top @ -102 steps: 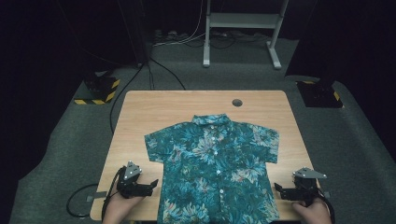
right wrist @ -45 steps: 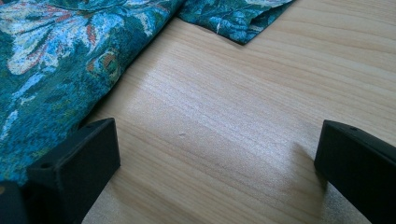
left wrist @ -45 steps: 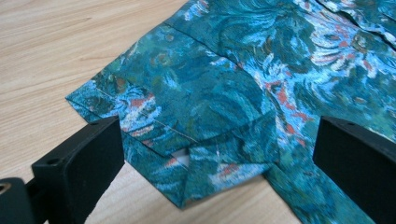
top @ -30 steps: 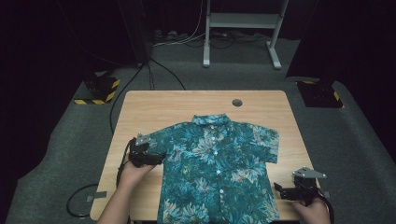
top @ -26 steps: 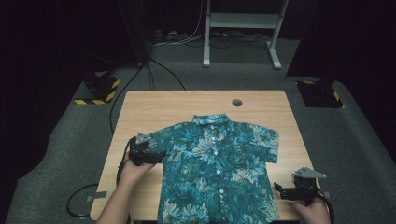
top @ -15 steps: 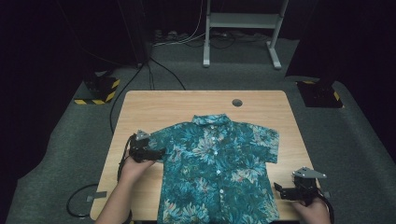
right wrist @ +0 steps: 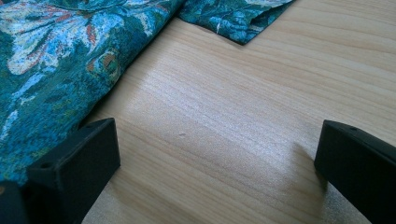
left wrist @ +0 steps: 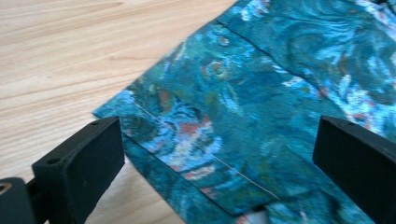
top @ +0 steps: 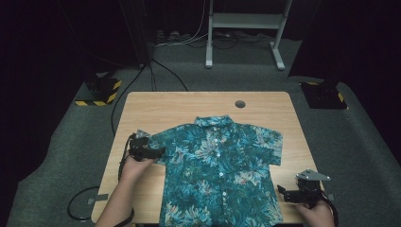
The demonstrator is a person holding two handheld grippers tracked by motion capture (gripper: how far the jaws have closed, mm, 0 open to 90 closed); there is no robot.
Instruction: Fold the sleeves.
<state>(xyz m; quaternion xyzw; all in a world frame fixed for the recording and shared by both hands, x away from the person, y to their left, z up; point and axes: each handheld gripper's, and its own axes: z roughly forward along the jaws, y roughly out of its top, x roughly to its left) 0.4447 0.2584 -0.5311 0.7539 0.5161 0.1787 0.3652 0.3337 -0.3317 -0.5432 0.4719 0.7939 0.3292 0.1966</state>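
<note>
A teal floral short-sleeved shirt (top: 220, 170) lies flat and buttoned on the wooden table (top: 189, 106), collar toward the far edge. My left gripper (top: 158, 152) is open at the hem of the shirt's left sleeve (left wrist: 205, 140), with the sleeve edge lying between its wide-apart jaws. My right gripper (top: 283, 193) is open near the table's front right corner, just right of the shirt's side edge (right wrist: 56, 84). Bare wood lies between its jaws. The right sleeve tip (right wrist: 238, 21) shows farther off in the right gripper view.
A round grommet hole (top: 240, 103) sits near the table's far edge. Cables trail from both grippers, the left one looping to the floor (top: 80, 208). A white frame stand (top: 246, 28) and black floor bases (top: 101, 90) stand beyond the table.
My left gripper moved from the table's front left corner forward to the shirt's left sleeve, then settled slightly toward the sleeve hem. The right gripper has stayed in place.
</note>
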